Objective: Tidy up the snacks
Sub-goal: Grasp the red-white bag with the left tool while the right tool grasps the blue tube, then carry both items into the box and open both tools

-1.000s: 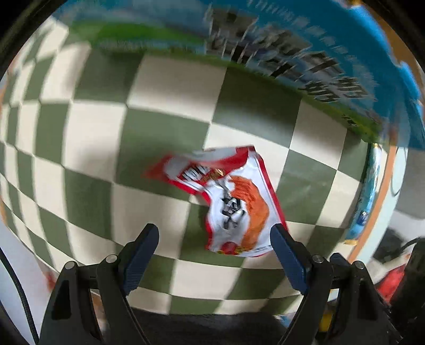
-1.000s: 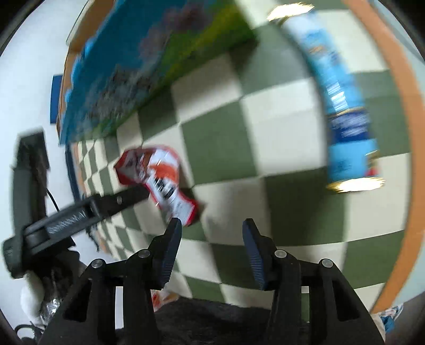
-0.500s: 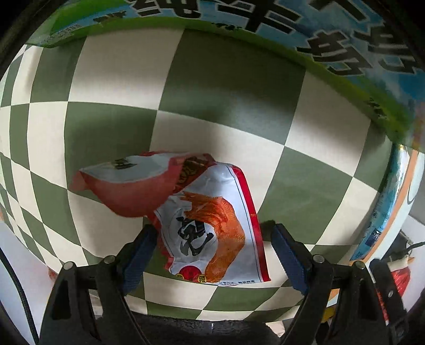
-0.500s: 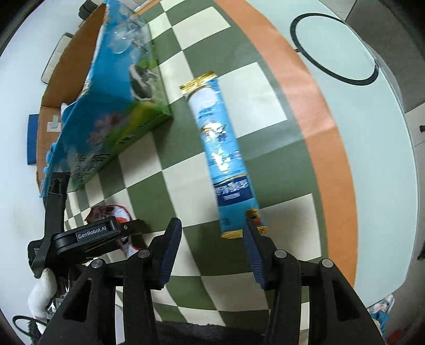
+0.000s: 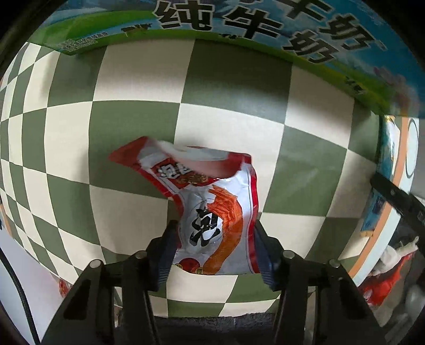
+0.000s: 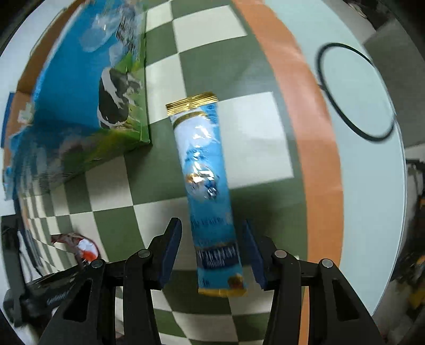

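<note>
A crumpled red and white snack packet (image 5: 212, 212) lies on the green and white checkered cloth (image 5: 132, 119). My left gripper (image 5: 215, 249) points down over the packet's near end. Its jaws are closing, and both pads touch the packet's sides. In the right wrist view, a long blue stick packet (image 6: 204, 164) with gold ends lies on the cloth. My right gripper (image 6: 211, 254) stands open astride the near end of the blue packet, with a gap on each side. The red packet (image 6: 85, 245) also shows at the lower left of that view.
A large blue and green milk carton box (image 6: 79, 106) with a cow picture stands on the cloth behind both packets, also visible in the left wrist view (image 5: 239, 24). The cloth has an orange border (image 6: 305, 106). Past it lies pale tabletop with a black ring (image 6: 356, 93).
My left gripper has sunk onto the red packet and its fingers have come in against it. My right gripper has swung across to the blue packet, which now lies between its fingers.
</note>
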Available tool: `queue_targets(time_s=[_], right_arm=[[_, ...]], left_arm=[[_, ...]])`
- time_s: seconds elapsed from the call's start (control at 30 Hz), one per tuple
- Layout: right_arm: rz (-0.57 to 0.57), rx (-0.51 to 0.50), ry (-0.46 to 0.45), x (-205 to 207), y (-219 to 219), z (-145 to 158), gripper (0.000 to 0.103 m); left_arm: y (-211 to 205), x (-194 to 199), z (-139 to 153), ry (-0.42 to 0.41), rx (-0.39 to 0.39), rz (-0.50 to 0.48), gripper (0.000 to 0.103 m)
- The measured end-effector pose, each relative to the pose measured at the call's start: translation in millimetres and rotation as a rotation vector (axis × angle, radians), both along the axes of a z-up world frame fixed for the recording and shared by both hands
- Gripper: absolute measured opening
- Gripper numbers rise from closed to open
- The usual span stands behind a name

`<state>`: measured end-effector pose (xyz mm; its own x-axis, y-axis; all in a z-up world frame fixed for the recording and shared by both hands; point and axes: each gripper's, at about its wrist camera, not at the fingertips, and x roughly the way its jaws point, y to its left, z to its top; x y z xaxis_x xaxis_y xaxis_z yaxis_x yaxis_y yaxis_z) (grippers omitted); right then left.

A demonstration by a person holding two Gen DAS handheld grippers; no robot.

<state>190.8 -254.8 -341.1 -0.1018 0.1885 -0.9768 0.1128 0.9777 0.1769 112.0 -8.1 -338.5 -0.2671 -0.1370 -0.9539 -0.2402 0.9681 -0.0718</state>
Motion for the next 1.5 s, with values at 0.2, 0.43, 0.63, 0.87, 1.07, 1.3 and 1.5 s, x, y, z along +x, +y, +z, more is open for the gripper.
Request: queue_targets(time_s=[0.2, 0.43, 0.63, 0.87, 1.07, 1.3, 1.5], right_arm=[[0.118, -0.074, -0.029, 2.2, 22.0, 3.5, 0.032], [0.187, -0.08, -0.022, -8.3, 35.9, 4.9, 0.031], [0.196, -0.083, -0.02, -5.6, 44.5, 4.6, 0.031], [0.198, -0.067, -0.043, -15.7, 52.2, 4.7, 0.019], [0.186, 0.006, -0.043, -25.0, 53.8, 12.8, 0.015], [0.182, 0.093, -0.082, -34.7, 60.3, 47.9, 0.015], [0.178, 0.173, -0.126, -40.1, 60.7, 88.9, 0.015]], left_arm=[[10.5, -12.1, 2.9, -0.01, -0.037, 0.003, 0.047], [31.6, 2.5, -9.8, 0.021, -0.051, 0.048, 0.065], [35.7, 11.8, -6.6, 0.008, 0.008, 0.083, 0.061], [29.6, 11.4, 17.8, -0.046, 0.013, 0.026, 0.045], [15.6, 13.5, 28.3, -0.054, 0.01, 0.006, 0.045], [-0.7, 6.0, 44.4, -0.103, -0.012, -0.01, 0.045], [-7.2, -2.0, 78.1, -0.193, -0.036, -0.045, 0.045]])
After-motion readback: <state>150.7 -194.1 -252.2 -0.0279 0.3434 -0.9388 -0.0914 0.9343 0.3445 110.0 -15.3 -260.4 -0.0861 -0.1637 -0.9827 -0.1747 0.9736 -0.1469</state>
